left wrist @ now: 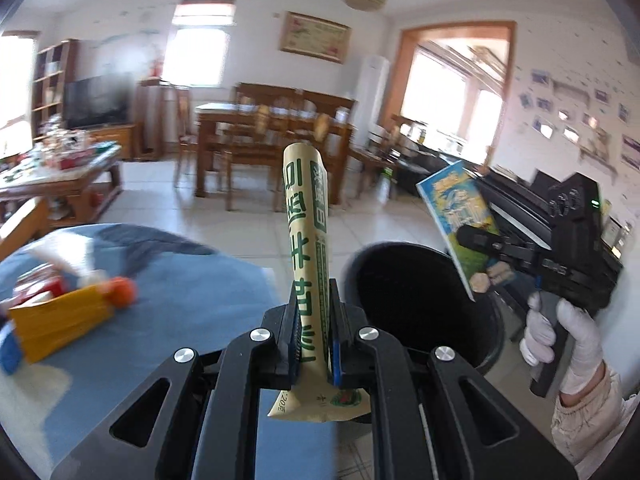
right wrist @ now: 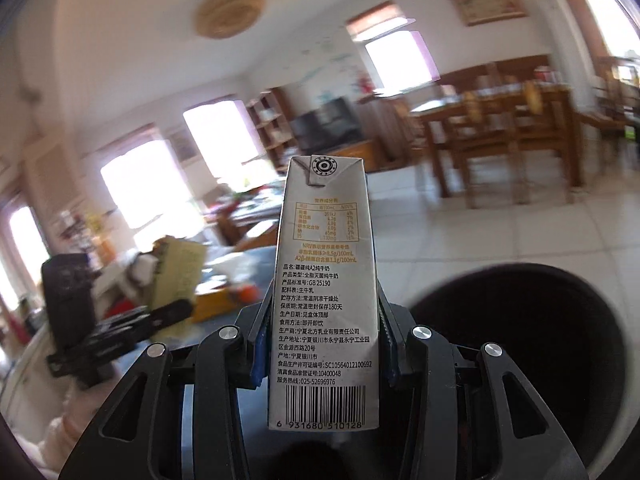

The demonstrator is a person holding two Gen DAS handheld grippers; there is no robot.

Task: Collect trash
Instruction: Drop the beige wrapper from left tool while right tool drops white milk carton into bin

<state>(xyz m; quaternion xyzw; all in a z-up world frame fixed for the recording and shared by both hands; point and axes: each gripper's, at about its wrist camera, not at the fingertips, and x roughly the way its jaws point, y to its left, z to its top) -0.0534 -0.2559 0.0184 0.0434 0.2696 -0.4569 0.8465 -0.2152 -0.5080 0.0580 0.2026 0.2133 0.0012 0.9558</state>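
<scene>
Both views are lit by daylight from blown-out, glaring rectangular windows (left wrist: 198,56) (right wrist: 138,196). Strong fisheye bending and dark vignetting are seen at the edges. The background room is smeared by motion blur, while the grey printed milk carton (right wrist: 324,300) is rendered sharply.

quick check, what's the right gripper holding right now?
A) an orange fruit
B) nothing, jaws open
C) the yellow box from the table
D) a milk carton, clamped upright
D: the right gripper is shut on a grey milk carton, nutrition panel and barcode facing the camera; the left wrist view shows the same carton beside the black trash bin.
</scene>
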